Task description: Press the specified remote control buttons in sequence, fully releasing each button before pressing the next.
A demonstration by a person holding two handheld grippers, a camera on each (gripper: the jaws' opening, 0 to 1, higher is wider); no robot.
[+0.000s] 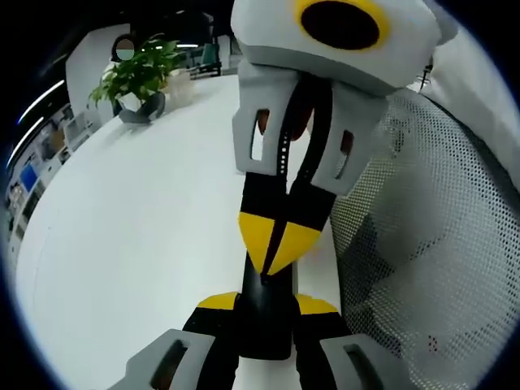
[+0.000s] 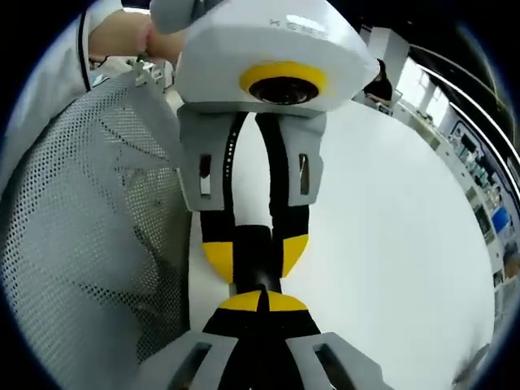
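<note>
Remote control (image 1: 264,329), a slim black bar, held endwise between the two yellow-tipped jaws of the left claw (image 1: 266,305), which is clenched on its sides. In the left gripper view the right claw (image 1: 276,242) reaches down from beyond the remote; its yellow tips are pressed together into a single point, with nothing between them, and that point rests on the upper face of the remote. Which button lies under the point cannot be told.

In the right gripper view the same arrangement appears from the opposite end: the right claw (image 2: 262,302) with tips joined at the near end of the remote (image 2: 256,244), and the left claw (image 2: 256,258) gripping the remote from the far side. A person's hand (image 2: 122,36) holds the left claw's body, behind the remote.

White counter (image 1: 146,244) lies beneath the remote. A grey mesh chair back (image 1: 439,236) stands just beside the remote. A potted plant (image 1: 140,77) sits on the counter, well apart from the remote.
</note>
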